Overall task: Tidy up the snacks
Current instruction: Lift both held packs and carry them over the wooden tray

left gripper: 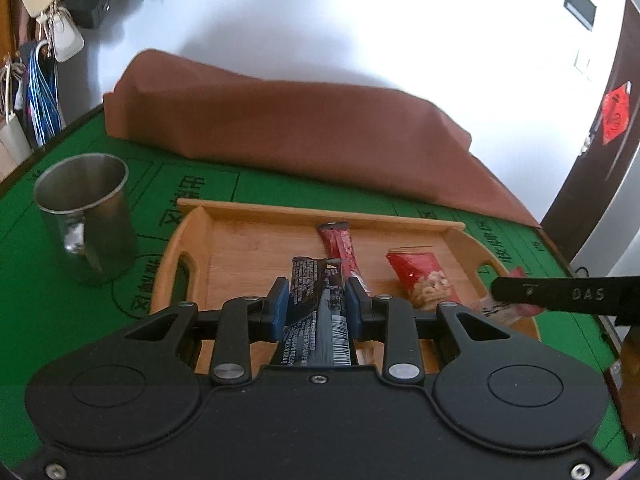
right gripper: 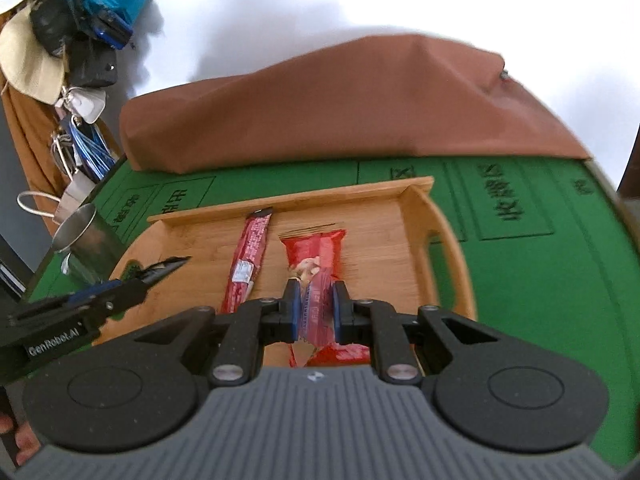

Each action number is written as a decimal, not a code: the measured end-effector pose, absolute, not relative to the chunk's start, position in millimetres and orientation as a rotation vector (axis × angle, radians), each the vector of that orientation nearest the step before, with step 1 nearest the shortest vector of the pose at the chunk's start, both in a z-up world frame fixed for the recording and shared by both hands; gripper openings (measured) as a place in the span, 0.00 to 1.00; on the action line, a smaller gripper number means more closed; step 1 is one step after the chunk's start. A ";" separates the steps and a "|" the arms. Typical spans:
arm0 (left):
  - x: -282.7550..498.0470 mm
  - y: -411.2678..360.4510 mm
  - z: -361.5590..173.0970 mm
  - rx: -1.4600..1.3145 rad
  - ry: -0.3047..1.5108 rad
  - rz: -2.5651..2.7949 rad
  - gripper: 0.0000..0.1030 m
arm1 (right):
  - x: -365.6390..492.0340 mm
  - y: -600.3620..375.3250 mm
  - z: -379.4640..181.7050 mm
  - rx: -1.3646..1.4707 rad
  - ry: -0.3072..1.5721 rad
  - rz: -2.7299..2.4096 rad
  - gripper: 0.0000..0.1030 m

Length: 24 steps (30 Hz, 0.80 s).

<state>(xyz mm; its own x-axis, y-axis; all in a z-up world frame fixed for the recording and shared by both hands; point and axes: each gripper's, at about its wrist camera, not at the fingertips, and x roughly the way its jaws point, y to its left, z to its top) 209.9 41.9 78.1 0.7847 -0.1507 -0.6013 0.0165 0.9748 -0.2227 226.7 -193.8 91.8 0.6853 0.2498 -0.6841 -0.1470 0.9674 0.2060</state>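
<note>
A wooden tray (left gripper: 320, 212) lies on the green mat. In it are a long red stick packet (left gripper: 340, 248) and a red nut packet (left gripper: 420, 280). My left gripper (left gripper: 316, 292) is shut on a dark snack packet (left gripper: 316, 320), held over the tray's near side. In the right wrist view my right gripper (right gripper: 316, 292) is shut on a narrow red snack packet (right gripper: 316, 316), above the red nut packet (right gripper: 314, 252) and beside the stick packet (right gripper: 250, 256). The left gripper (right gripper: 132, 294) with the dark packet (right gripper: 164, 268) shows at the tray's (right gripper: 280, 200) left end.
A steel cup (left gripper: 88, 216) stands left of the tray, also seen as the cup (right gripper: 88, 240) in the right wrist view. A brown cloth (left gripper: 300, 132) covers a long mound behind the tray. Bags and hats hang at the far left. Bare green mat (right gripper: 540, 280) lies right of the tray.
</note>
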 end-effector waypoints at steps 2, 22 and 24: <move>218.1 40.0 72.0 -0.211 0.676 -0.085 0.28 | 236.7 -193.1 81.9 0.173 0.805 0.228 0.18; 245.9 32.7 39.2 -0.171 0.724 -0.055 0.28 | 253.0 -198.3 54.9 0.192 0.832 0.236 0.34; 245.4 32.6 38.5 -0.173 0.729 -0.055 0.28 | 252.7 -199.6 54.9 0.192 0.830 0.231 0.41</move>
